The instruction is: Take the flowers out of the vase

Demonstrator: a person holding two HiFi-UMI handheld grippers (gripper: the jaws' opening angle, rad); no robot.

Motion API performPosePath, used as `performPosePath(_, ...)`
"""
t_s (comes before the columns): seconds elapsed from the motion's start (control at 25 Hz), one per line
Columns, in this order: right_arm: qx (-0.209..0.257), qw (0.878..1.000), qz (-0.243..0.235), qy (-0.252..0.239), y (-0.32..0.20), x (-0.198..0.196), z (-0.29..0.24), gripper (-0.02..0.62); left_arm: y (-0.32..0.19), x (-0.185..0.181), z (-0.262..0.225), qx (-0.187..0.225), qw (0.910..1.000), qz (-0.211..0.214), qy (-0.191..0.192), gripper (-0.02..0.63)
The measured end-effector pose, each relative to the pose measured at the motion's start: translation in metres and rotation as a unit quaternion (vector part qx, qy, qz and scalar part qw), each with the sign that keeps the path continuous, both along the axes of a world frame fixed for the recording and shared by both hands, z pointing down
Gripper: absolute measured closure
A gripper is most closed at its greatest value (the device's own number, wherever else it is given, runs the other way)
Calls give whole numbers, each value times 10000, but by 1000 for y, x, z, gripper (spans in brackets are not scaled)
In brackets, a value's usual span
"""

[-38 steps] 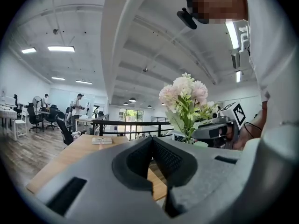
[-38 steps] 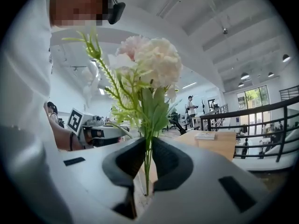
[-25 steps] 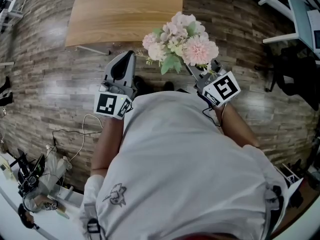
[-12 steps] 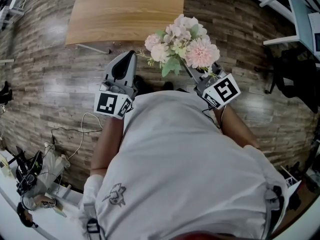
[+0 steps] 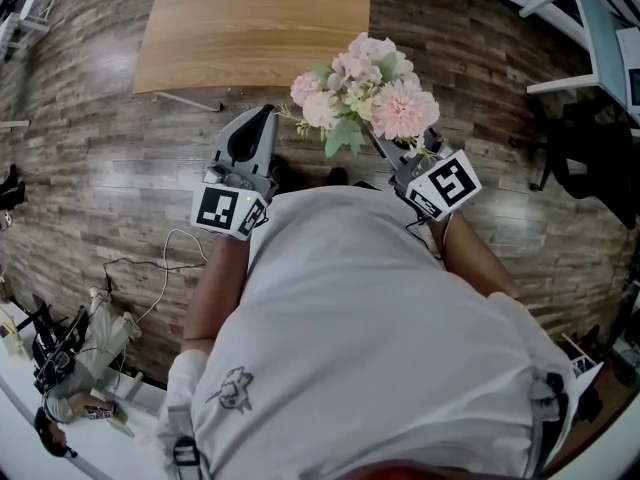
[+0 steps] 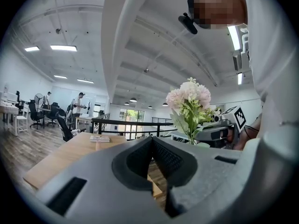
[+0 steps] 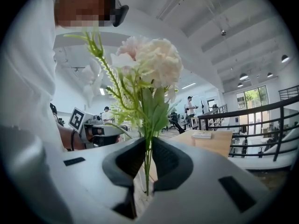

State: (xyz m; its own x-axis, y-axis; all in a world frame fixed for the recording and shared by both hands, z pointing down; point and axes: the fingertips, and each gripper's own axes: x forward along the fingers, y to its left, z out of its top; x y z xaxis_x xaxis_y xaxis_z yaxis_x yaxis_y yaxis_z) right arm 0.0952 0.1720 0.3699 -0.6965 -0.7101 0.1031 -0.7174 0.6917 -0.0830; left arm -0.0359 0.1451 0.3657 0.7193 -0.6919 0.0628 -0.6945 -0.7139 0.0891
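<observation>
A bouquet of pale pink and white flowers [image 5: 365,86] with green leaves stands upright in the air in front of the person, over the wood floor. My right gripper [image 5: 378,136] is shut on its thin green stems [image 7: 147,161], and the blooms [image 7: 150,62] rise above the jaws. Left of the bouquet, apart from it, my left gripper [image 5: 262,114] is held level. Its jaws [image 6: 152,140] are shut with nothing between them, and the flowers [image 6: 189,98] show to its right. No vase shows in any view.
A light wooden table [image 5: 250,23] stands just beyond the grippers, with a small book [image 6: 100,138] on it. A black railing [image 7: 252,115] runs behind it. Cables [image 5: 150,268] and gear lie on the floor at the left. People stand at desks far off.
</observation>
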Motion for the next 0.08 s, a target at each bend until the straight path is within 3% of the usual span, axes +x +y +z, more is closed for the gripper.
performPosePath(0.08, -3, 10000, 16, 2, 0, -1, 0, 549, 1, -1, 0, -9, 10000, 11, 6, 601)
